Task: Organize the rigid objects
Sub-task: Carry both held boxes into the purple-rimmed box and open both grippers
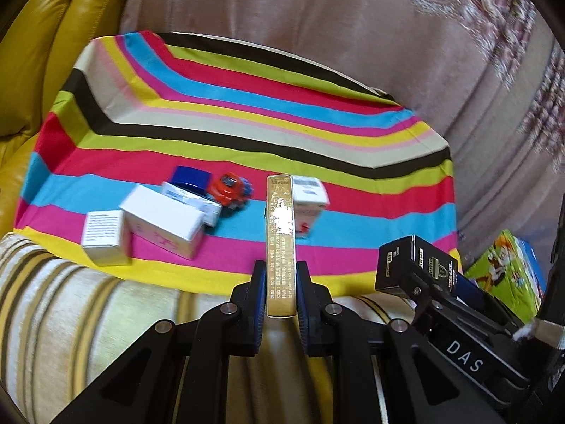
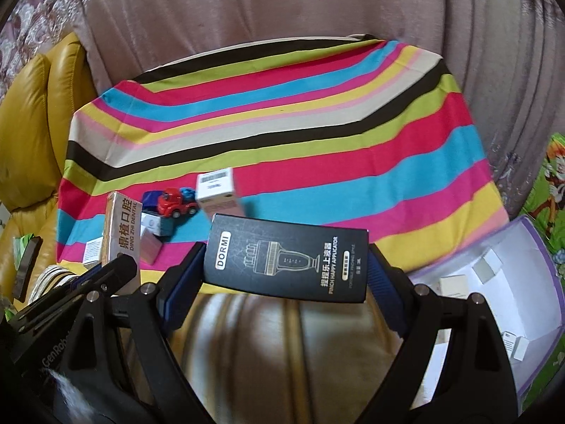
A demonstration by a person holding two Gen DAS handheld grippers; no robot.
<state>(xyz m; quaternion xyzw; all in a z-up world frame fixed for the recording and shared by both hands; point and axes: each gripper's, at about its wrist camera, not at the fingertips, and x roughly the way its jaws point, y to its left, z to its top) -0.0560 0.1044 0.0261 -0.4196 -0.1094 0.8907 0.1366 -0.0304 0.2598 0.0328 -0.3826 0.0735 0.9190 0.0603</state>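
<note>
My left gripper (image 1: 280,275) is shut on a thin gold box (image 1: 280,240), held edge-on above the near edge of the striped cloth (image 1: 247,106). The gold box also shows in the right wrist view (image 2: 122,233), at the left. My right gripper (image 2: 286,268) is shut on a black DORMI box (image 2: 286,258), which also shows in the left wrist view (image 1: 413,265). On the cloth lie a red toy truck (image 1: 231,192), a blue box (image 1: 189,176), several white boxes (image 1: 162,226) and an upright white box (image 1: 309,205).
A white bin with purple rim (image 2: 522,282) holding small white boxes sits at the right. A green cartoon-printed box (image 1: 508,272) is right of the cloth. A yellow leather cushion (image 1: 42,53) is at the left, a pink sofa back (image 1: 317,17) behind, a striped cushion (image 1: 88,318) below.
</note>
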